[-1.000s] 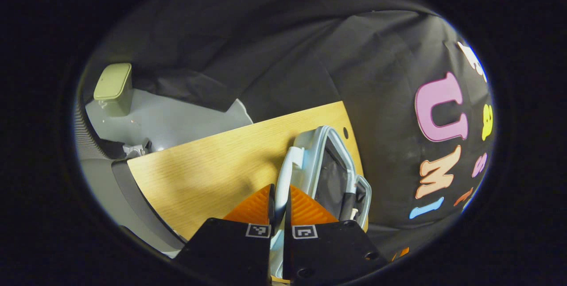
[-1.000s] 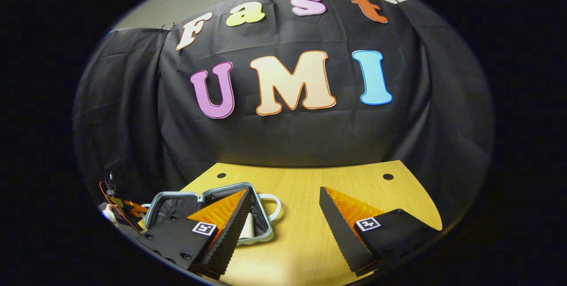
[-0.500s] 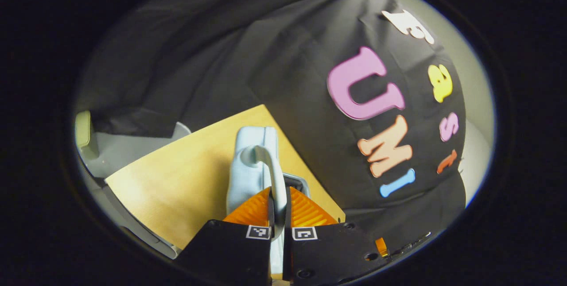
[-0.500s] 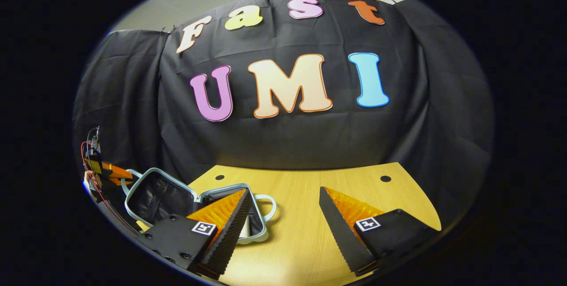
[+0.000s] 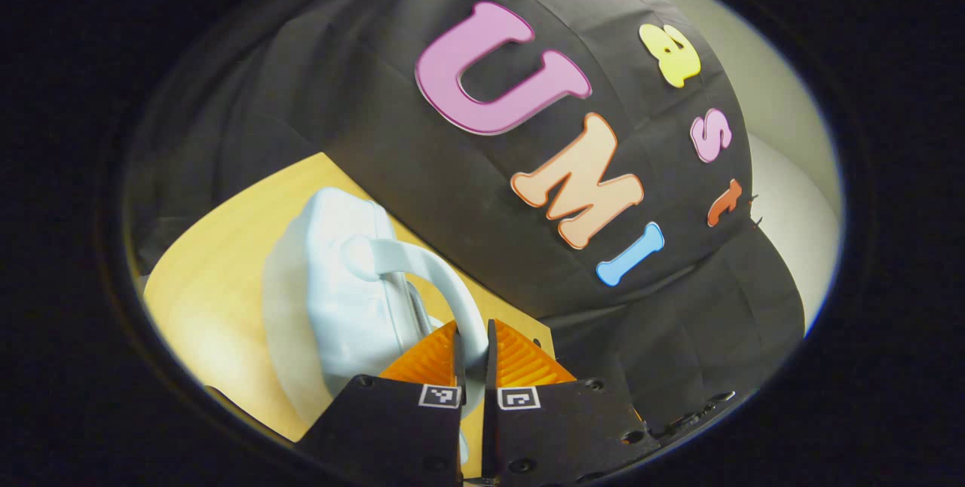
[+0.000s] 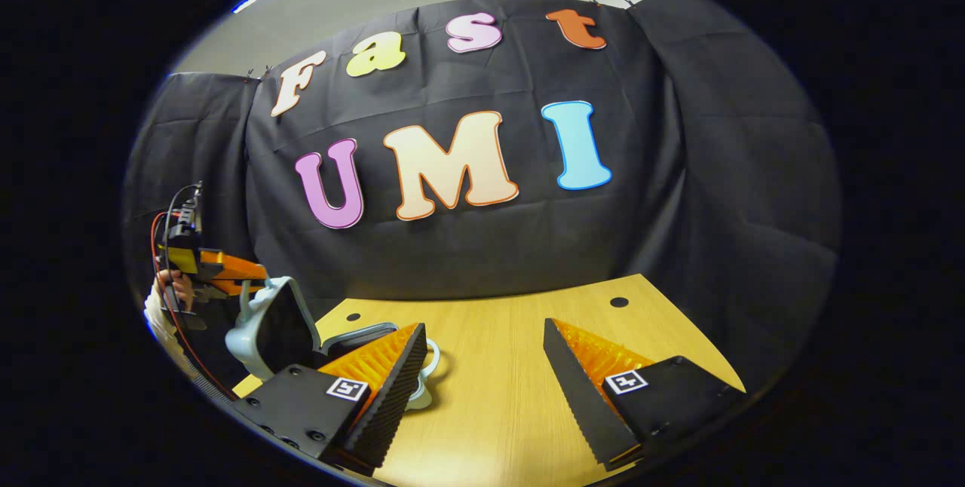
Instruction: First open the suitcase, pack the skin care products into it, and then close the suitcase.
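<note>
The pale blue suitcase (image 5: 324,298) lies on the wooden table (image 6: 497,396). My left gripper (image 5: 473,344) is shut on the lid's curved handle (image 5: 422,268), holding the lid raised. In the right gripper view the lid (image 6: 268,325) stands roughly upright over the lower half (image 6: 354,334). There the left gripper (image 6: 245,283) pinches the lid's top edge, with a hand (image 6: 177,287) behind it. My right gripper (image 6: 482,325) hovers open over the table to the right of the suitcase, nothing between its fingers. Its left finger (image 6: 384,374) hides the suitcase's inside.
The black cloth wall (image 6: 467,246) rises just behind the table's far edge. Two small round holes (image 6: 619,301) sit near that edge. Bare tabletop stretches between and beyond my right gripper's fingers. The lower half's handle (image 6: 431,355) sticks out toward the table's middle.
The left gripper has swung the lid by its handle from lying flat open to about upright. The right gripper has stayed open and has barely shifted.
</note>
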`<act>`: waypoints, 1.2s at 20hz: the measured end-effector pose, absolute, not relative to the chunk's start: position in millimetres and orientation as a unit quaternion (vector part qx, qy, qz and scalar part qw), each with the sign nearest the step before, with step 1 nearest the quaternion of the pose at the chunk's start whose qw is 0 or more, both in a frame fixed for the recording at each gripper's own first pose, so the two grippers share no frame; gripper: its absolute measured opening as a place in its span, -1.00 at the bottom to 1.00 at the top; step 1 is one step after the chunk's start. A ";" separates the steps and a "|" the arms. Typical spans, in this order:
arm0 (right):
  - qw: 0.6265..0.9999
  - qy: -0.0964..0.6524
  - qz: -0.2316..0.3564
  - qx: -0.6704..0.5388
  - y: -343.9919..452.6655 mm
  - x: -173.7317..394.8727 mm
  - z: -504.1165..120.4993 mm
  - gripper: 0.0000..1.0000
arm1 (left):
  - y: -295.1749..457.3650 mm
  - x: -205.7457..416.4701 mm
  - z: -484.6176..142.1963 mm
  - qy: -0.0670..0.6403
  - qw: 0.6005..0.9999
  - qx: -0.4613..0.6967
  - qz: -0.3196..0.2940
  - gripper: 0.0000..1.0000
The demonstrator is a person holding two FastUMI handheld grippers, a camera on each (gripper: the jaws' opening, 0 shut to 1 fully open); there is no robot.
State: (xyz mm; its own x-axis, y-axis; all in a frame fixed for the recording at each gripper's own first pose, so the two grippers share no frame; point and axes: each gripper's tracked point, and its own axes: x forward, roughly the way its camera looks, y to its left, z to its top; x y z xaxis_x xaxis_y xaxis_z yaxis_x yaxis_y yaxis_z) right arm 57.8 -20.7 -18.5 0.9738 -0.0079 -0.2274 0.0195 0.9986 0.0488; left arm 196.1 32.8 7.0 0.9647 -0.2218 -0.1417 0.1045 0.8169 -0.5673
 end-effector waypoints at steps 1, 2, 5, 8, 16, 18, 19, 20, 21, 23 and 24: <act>0.993 0.114 -0.011 0.027 -25.3 53.4 -17.4 0.95 | 16.6 209.0 3.8 0.108 0.947 -0.289 -0.093 -0.94; 0.993 0.113 -0.016 0.026 -31.3 50.1 -16.5 0.95 | 2.1 223.8 -2.4 0.120 0.945 -0.288 -0.102 -0.93; 0.993 0.106 -0.036 0.020 -48.1 38.3 -9.9 0.96 | -31.3 262.8 -31.9 0.160 0.942 -0.276 -0.105 -0.93; 0.992 0.108 -0.052 0.034 -60.5 29.6 -11.8 0.89 | -59.0 303.6 -65.4 0.190 0.945 -0.255 -0.078 -0.93; 0.987 0.129 -0.081 0.042 -96.5 17.7 -26.1 0.96 | -76.8 349.1 -177.8 0.353 0.927 -0.122 0.024 -0.92; 0.987 0.130 -0.085 0.049 -104.3 16.6 -27.2 0.95 | -71.1 350.4 -192.3 0.383 0.918 -0.092 0.045 -0.91; 0.986 0.130 -0.089 0.050 -109.9 16.5 -28.4 0.96 | -68.5 348.8 -197.0 0.394 0.914 -0.083 0.052 -0.90; 0.986 0.131 -0.093 0.053 -115.3 15.7 -29.9 0.95 | -66.9 349.4 -201.3 0.405 0.909 -0.077 0.059 -0.89; 0.985 0.132 -0.096 0.057 -119.0 14.0 -31.0 0.95 | -65.3 349.4 -203.9 0.415 0.905 -0.069 0.063 -0.88; 0.984 0.136 -0.097 0.063 -123.7 11.1 -34.7 0.95 | -61.4 347.1 -214.2 0.430 0.898 -0.056 0.075 -0.79; 0.984 0.138 -0.098 0.064 -125.8 10.3 -38.0 0.96 | -59.8 341.7 -213.2 0.434 0.896 -0.050 0.076 -0.74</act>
State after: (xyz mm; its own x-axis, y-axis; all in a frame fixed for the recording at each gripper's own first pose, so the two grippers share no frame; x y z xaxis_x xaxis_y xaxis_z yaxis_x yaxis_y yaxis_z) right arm 10.3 -125.8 -38.0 0.9429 -0.1750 -0.2835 0.2102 0.9727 0.0986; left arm 341.7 -59.8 -213.2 0.6116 0.0931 -0.7857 -0.1792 0.9835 -0.0229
